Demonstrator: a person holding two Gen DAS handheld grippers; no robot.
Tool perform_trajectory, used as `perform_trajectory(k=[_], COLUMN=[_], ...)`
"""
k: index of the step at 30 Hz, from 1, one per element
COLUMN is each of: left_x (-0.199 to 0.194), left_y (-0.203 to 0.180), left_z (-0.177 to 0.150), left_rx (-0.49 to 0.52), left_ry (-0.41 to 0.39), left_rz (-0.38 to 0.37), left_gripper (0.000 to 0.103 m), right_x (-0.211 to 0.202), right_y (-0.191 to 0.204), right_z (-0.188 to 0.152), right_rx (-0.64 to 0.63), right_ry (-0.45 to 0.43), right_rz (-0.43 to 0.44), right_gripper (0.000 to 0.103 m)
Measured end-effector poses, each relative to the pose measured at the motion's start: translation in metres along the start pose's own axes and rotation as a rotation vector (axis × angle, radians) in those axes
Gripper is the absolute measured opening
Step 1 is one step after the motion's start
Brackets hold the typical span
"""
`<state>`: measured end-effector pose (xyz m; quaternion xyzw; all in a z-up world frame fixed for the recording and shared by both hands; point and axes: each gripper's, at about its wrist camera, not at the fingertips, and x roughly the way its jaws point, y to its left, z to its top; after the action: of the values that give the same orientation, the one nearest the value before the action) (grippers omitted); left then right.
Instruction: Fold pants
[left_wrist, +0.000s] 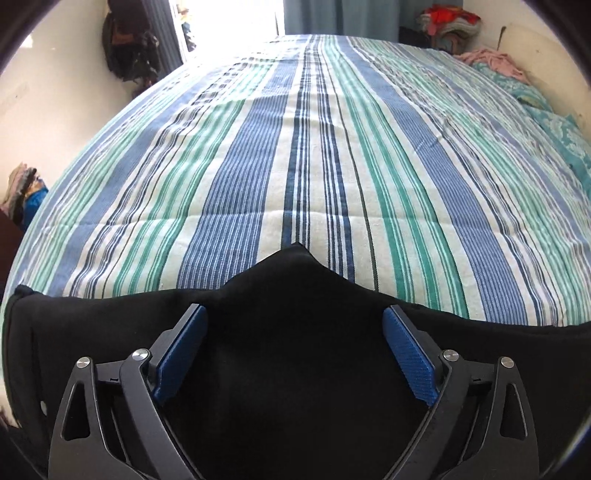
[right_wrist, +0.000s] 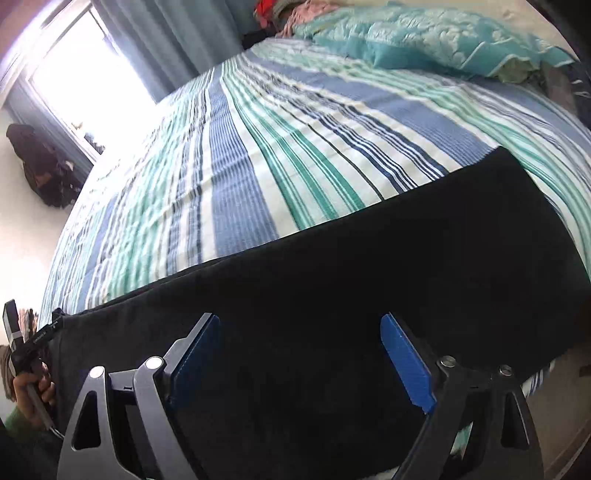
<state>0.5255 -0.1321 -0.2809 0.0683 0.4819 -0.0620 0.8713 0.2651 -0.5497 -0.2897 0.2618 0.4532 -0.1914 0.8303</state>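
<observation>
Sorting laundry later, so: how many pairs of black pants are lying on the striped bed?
1. The black pants lie along the near edge of the striped bed, under both sets of open fingers. More could be out of view.

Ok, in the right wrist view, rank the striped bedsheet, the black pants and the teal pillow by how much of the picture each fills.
1. Striped bedsheet, largest.
2. Black pants, close behind; they lie nearest the camera, which inflates them, so first and second are unsure.
3. Teal pillow, clearly smallest, far off at the top edge.

No legible text or labels anywhere.
</observation>
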Motion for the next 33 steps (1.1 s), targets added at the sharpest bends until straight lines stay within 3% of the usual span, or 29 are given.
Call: perform_trajectory(k=[3, 6, 9, 12, 14, 16, 17, 20, 23, 27, 30, 33], left_x=[0.0, -0.016, -0.044, -0.06, -0.063, -0.063, -0.064, -0.068, -0.074, -0.067, -0.057, -0.069], left_y=[0.007, 0.016, 0.011, -0.002, -0.005, -0.001, 0.003, 0.017, 0.03, 0.017, -0.002, -0.003], left_z=[0.004, 0.007, -0.008, -0.035, -0.049, -0.056, -0.058, -0.056, -0.055, -0.06, -0.063, -0.063], left_rx=[-0.036, -0.079, -0.01, 0.089, 0.092, 0.06, 0.043, 0.007, -0.01, 0.025, 0.066, 0.076], left_ry=[0.016, 0.033, 0.022, 0.022, 0.045, 0.067, 0.071, 0.068, 0.05, 0.05, 0.101, 0.071], left_rz=[0.004, -0.015, -0.119, -0.155, -0.162, -0.172, -0.169, -0.16, -0.151, -0.16, -0.151, -0.179], left_gripper=[0.097, 0.091, 0.091, 0.091, 0.091, 0.091, 0.091, 0.091, 0.091, 0.091, 0.089, 0.089], right_x=[0.018, 0.007, -0.024, -0.023, -0.009, 0.027, 0.048, 0.064, 0.058, 0.03, 0.031, 0.009], right_y=[0.003, 0.005, 0.034, 0.09, 0.135, 0.176, 0.189, 0.204, 0.195, 0.193, 0.177, 0.117], right_z=[0.035, 0.051, 0.04, 0.006, -0.017, -0.032, -0.033, -0.01, 0.009, -0.008, -0.027, -0.011], right_rx=[-0.148, -0.103, -0.105, -0.116, -0.187, -0.297, -0.326, -0.322, -0.221, -0.311, -0.36, -0.246], right_ry=[0.0, -0.017, -0.028, 0.143, 0.206, 0.284, 0.298, 0.174, 0.181, 0.246, 0.225, 0.109], right_rz=[-0.207, -0.168, 0.023, 0.386, 0.471, 0.442, 0.384, 0.351, 0.378, 0.438, 0.294, 0.276], right_gripper=[0.088, 0.086, 0.086, 0.086, 0.086, 0.079, 0.076, 0.076, 0.076, 0.077, 0.076, 0.076])
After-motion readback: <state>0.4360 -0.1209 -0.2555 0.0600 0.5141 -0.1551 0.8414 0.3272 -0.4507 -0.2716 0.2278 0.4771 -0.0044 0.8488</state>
